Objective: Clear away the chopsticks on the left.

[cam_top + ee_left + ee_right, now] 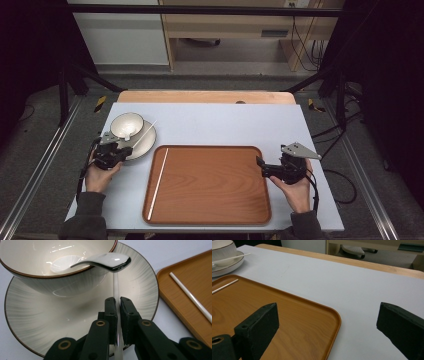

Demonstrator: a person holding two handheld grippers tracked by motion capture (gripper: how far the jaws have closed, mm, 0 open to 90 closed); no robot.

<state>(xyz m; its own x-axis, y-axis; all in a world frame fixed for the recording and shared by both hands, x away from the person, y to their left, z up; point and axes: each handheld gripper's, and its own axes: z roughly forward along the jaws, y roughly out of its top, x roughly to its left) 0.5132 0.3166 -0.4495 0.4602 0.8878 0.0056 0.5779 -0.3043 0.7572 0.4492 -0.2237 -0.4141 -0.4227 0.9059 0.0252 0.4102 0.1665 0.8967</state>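
Left hand-held gripper [117,302] is clamped on a white chopstick [115,287] lying across the plate [32,322], its far end under a spoon [110,261] resting on the bowl [37,282]. Just beside the plate, the wooden tray [210,185] carries a second chopstick [158,182]. Right hand-held gripper [327,325] hangs with jaws wide apart over the tray's corner, grey tabletop [352,285] beyond. No readable writing.

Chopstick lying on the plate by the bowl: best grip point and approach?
Take the chopstick on the bare stretch over the plate, near its low end and clear of the bowl and spoon. Come along the shaft from the plate's near edge, one jaw per side, as the left gripper does.
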